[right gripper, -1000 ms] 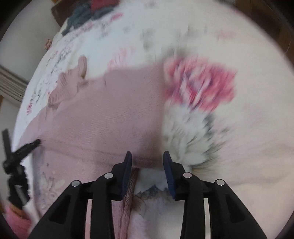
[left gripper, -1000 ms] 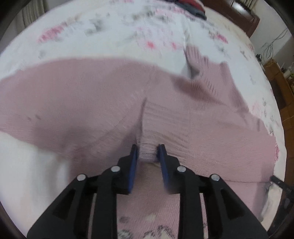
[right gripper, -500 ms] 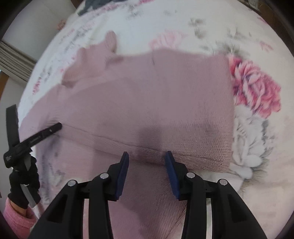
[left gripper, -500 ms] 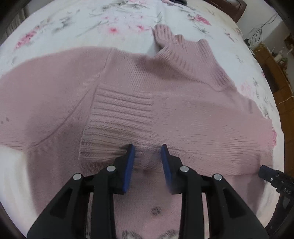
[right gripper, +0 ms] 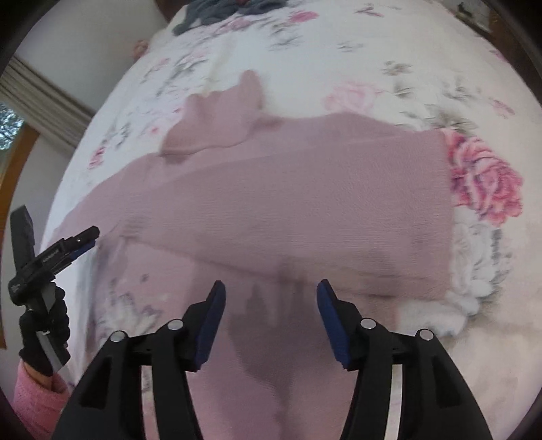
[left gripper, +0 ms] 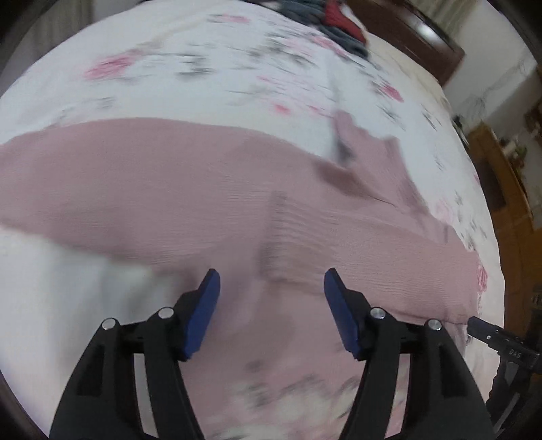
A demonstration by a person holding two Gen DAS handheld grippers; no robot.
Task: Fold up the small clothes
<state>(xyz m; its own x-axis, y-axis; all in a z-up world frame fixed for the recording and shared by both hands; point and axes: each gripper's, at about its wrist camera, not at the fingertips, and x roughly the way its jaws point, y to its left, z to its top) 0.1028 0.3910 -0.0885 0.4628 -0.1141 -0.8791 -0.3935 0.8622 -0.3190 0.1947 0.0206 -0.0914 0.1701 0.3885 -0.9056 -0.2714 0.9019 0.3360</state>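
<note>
A pink knit sweater (left gripper: 189, 189) lies spread flat across a bed w/ a white floral bedspread (left gripper: 189, 61). Its ribbed turtleneck collar (right gripper: 220, 118) sticks out at the far edge, toward the head of the bed. One sleeve is folded in over the body, w/ its ribbed cuff (left gripper: 281, 230) lying near the middle of the garment. In the right wrist view the sweater's right edge (right gripper: 443, 210) runs straight, just beside a big pink rose print (right gripper: 484, 182).

Left gripper (left gripper: 271, 291): jaws wide apart, holding nothing, blue pads hovering over the near part of the sweater, close to the cuff. Left view is motion-blurred, so contact w/ the cloth can't be told.

Right gripper (right gripper: 269, 298): jaws also wide, nothing between them, over the sweater's near fold edge; its shadow falls on the knit.

The left gripper also shows at the left edge of the right view, held by a hand in a black glove (right gripper: 44, 325) w/ a pink sleeve (right gripper: 34, 399). A pile of dark grey & red clothes (left gripper: 325, 27) sits at the far end of the bed, well apart from the sweater.
</note>
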